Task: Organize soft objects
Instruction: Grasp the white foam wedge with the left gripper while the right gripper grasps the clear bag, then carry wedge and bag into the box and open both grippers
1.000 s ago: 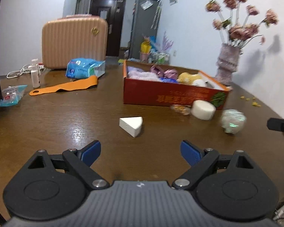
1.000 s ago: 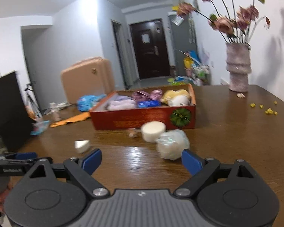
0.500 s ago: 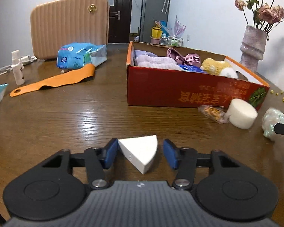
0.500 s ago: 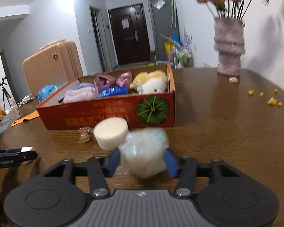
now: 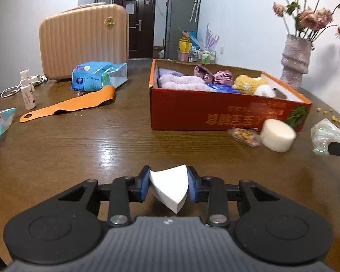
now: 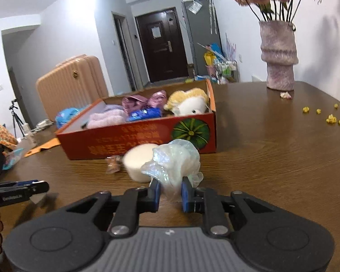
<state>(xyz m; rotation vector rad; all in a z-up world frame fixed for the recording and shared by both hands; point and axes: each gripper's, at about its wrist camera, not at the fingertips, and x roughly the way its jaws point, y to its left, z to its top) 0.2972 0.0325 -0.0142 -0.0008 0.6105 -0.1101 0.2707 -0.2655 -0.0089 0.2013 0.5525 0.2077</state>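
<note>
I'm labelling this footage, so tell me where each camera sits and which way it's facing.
Left wrist: sits on the left gripper, looking along the table at the red box; its fingers are closing on a white wedge sponge.
Right wrist: sits on the right gripper, facing the same box from its pumpkin end; its fingers are closing on an iridescent plastic bundle.
Shared: box, round white sponge, beige suitcase, flower vase.
</note>
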